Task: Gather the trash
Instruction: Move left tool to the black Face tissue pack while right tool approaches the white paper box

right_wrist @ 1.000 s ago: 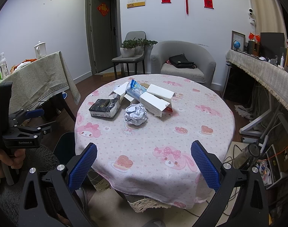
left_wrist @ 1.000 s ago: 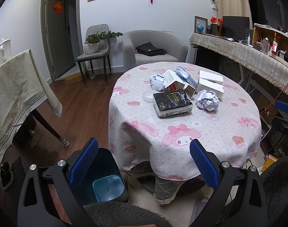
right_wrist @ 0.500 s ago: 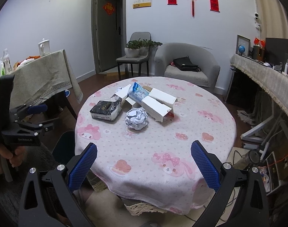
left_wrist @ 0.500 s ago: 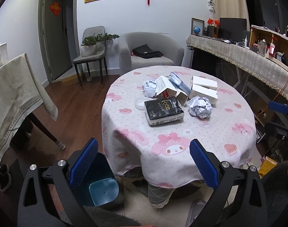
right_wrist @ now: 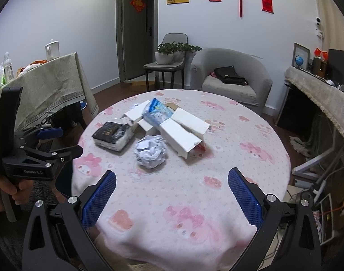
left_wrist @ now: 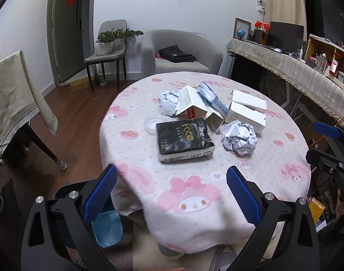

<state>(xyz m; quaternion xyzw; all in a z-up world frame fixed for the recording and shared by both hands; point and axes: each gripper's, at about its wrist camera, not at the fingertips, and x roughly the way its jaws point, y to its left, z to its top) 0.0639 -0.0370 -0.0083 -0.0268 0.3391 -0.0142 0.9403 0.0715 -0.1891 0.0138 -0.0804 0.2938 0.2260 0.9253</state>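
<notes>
A round table with a pink cartoon cloth (left_wrist: 217, 180) (right_wrist: 239, 158) holds the trash. A crumpled paper ball (left_wrist: 239, 138) (right_wrist: 151, 151) lies nearest. A black tissue pack (left_wrist: 184, 139) (right_wrist: 112, 135) lies to its left. Behind are white cartons (left_wrist: 248, 110) (right_wrist: 185, 133), a blue wrapper (left_wrist: 213, 99) (right_wrist: 157, 113) and a second paper ball (left_wrist: 169, 101). My left gripper (left_wrist: 170, 192) is open and empty at the table's near edge. My right gripper (right_wrist: 172, 195) is open and empty over the near edge.
A dark bin with a blue lid (left_wrist: 106, 225) stands on the floor left of the table. A white lid (left_wrist: 152, 124) lies on the cloth. A cloth-covered table (left_wrist: 11, 103) is at the left, a long counter (left_wrist: 307, 83) at the right, an armchair (left_wrist: 181, 54) behind.
Both grippers have moved forward toward the table, so the trash looks larger and nearer. Both stay open and empty.
</notes>
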